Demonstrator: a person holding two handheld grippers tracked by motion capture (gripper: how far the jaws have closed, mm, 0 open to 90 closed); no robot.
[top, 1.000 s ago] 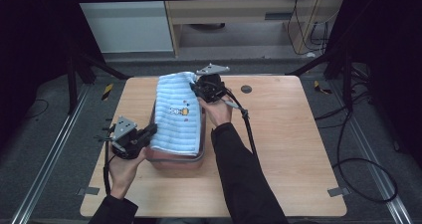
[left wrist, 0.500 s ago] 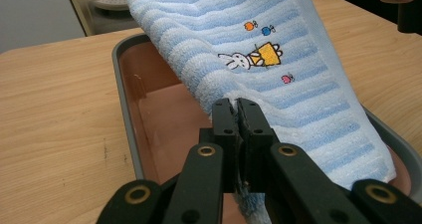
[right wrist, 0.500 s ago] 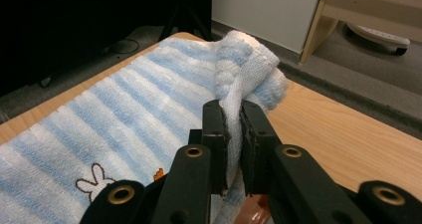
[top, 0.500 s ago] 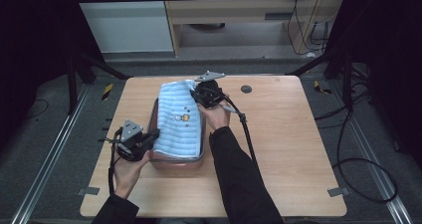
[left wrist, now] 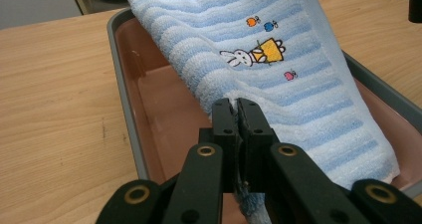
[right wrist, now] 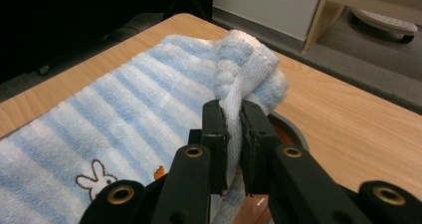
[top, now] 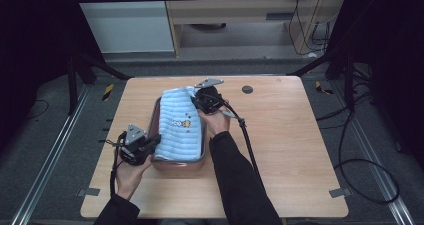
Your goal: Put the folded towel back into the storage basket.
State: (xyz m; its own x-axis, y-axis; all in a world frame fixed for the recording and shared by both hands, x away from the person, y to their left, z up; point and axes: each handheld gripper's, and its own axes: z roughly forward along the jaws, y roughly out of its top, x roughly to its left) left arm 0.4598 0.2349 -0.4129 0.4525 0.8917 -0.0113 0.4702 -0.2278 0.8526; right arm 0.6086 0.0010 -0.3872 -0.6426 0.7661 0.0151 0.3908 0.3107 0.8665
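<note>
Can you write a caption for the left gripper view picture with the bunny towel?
The left gripper pinches the blue striped bunny towel lying across a brown tray.

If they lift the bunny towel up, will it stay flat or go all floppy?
Probably floppy: the towel already bunches where the right gripper pinches it. It likely sags between the two grippers, since the left gripper holds another corner. It looks soft, not slippery.
</note>
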